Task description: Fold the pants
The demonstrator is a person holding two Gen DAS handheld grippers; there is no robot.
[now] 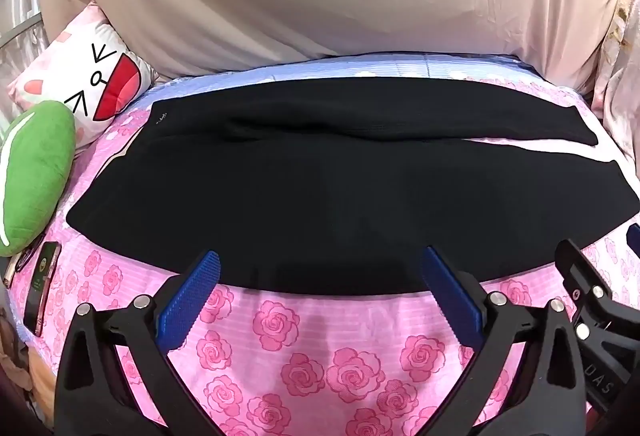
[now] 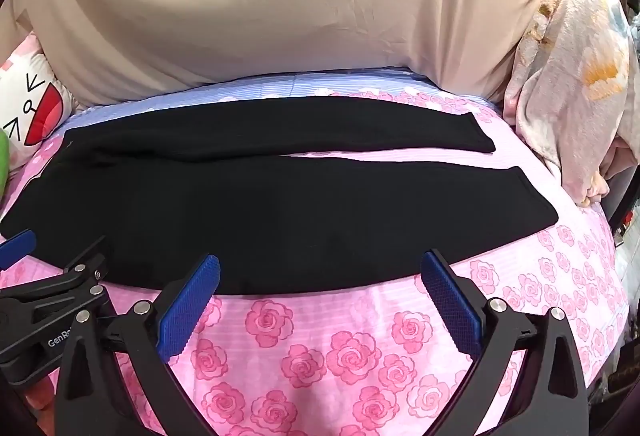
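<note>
1. My left gripper has its jaws wide apart, holding nothing, with the blue pads poised at the near edge of the black pants. My right gripper is the same: jaws spread, empty, at that near edge further toward the leg ends.

2. The pants lie flat across the rose-print bedsheet, waistband to my left, both legs running right with a thin strip of sheet showing between them.

3. First risk, as I judge it: closing on the near edge could pinch the sheet along with the trouser cloth, since the two lie flush. Lifting would then drag the bedding.

4. Second: I might catch only the top layer of the near leg. The fold would then open the leg instead of carrying it over the far one.

5. Third: if my two hands lift unevenly, the black fabric will likely skew and the legs will not stack edge to edge.

6. Outward, the phone and green plush pillow sit at the waistband end; a sweeping fold could nudge them.
</note>
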